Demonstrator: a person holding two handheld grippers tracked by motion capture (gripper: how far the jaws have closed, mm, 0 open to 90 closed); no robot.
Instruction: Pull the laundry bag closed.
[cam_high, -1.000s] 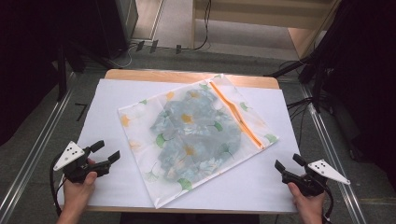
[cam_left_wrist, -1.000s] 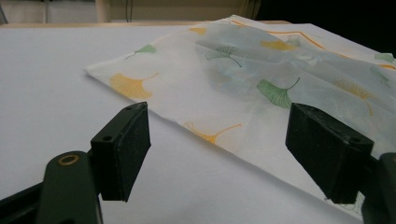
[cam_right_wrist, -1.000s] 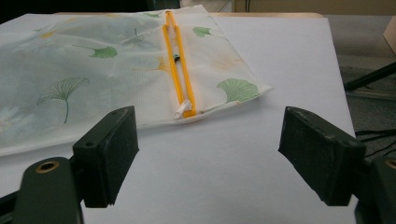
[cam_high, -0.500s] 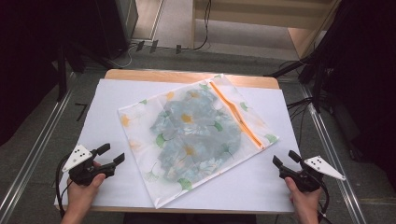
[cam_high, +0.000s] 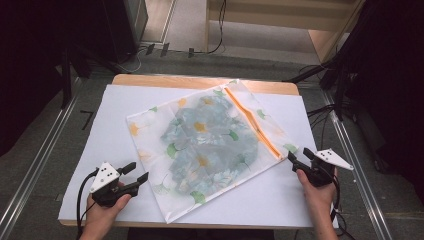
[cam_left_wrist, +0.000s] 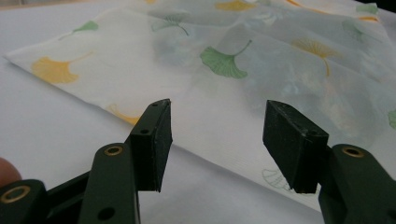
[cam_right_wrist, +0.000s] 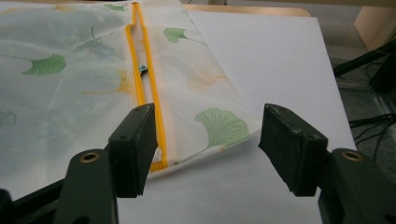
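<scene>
1. A white mesh laundry bag (cam_high: 210, 145) printed with green and yellow ginkgo leaves lay flat and turned at an angle on the white sheet (cam_high: 100, 120) that covered the wooden table (cam_high: 200, 81); a bluish patterned cloth (cam_high: 205, 150) showed dimly through its mesh.
2. An orange zipper (cam_high: 252, 122) ran along the bag's right-hand side, from the far edge toward the near right corner; in the right gripper view the zipper (cam_right_wrist: 149, 93) ended just ahead of the left jaw.
3. The left gripper (cam_high: 136, 172) sat low at the near left of the sheet, held in the person's left hand (cam_high: 102, 215), its tips just beside the bag's near left edge; its jaws had just been closing yet stood apart, and in the left gripper view (cam_left_wrist: 217, 135) the bag's edge lay ahead of them with nothing pressed between the pads.
4. The right gripper (cam_high: 299, 156) sat at the bag's near right corner, held in the right hand (cam_high: 317, 192); its jaws had likewise just been closing but stood apart, and in the right gripper view (cam_right_wrist: 205, 140) the corner with a green leaf lay between and just ahead of them, unclamped.
5. Whether either gripper's tips touched the fabric could not be told.
</scene>
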